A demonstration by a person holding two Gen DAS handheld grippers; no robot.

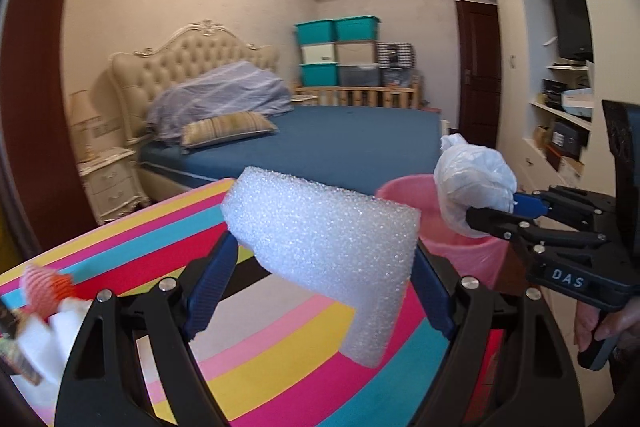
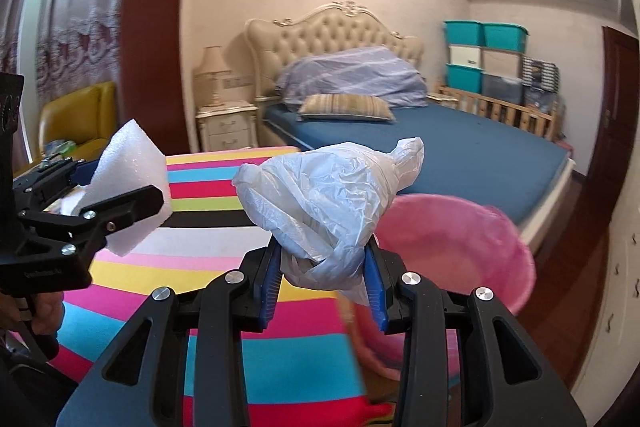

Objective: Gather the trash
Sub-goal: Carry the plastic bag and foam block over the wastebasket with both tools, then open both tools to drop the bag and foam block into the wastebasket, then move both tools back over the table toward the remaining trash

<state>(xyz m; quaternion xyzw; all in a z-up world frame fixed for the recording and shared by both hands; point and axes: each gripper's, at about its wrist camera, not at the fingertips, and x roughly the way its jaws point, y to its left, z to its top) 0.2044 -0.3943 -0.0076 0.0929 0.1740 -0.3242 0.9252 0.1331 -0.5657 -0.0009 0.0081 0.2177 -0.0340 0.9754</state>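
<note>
Left gripper [image 1: 320, 259]: clamped across a white foam block [image 1: 320, 243]; jaws stand wide only because the block is bulky.
Foam block: carried clear of the striped table [image 1: 280, 347], tilted, its far end toward the bin.
Right gripper [image 2: 322, 267]: pinched narrow on the twisted neck of a plastic bag [image 2: 324, 195]; the bulk bulges ahead of the pads, so the grip looks secure.
Plastic bag: held in the air just short of the bin rim, seemingly poised for dropping.
Bin [image 2: 460, 239]: pink, just beyond the table edge, mouth open; contents cannot be told.
Leftover trash [image 1: 44, 291]: an orange net and white scraps lie on the table's left side, not yet collected.
Bed [image 1: 340, 143]: behind, not involved.
</note>
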